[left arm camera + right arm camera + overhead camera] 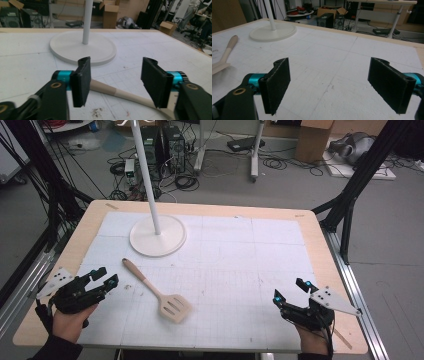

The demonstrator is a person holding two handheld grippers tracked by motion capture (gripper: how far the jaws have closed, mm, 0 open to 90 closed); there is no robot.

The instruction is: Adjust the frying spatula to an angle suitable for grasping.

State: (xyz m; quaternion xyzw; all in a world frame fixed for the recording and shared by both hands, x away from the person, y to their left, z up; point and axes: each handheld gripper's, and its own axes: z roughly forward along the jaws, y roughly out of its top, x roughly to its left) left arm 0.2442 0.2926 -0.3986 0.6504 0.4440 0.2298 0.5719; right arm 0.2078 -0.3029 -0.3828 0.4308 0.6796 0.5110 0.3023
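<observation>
A beige spatula [157, 291] lies flat on the white gridded mat [225, 260], handle toward the far left, slotted blade toward me. My left gripper [103, 278] hovers low at the mat's left edge, open, a short way left of the handle. In the left gripper view the handle [117, 93] runs across behind the two black pads [81, 81], untouched. Near the front right corner my right gripper [291, 290] stands open over bare mat; its view has the wide-apart pads [275, 85] with nothing between them and the spatula handle [229, 48] far off to the left.
A white lamp stand with a round base [158, 236] and a thin pole [146, 170] sits at the mat's far left. The wooden table edge [330, 270] frames the mat. Black frame legs, cables and boxes stand on the floor beyond.
</observation>
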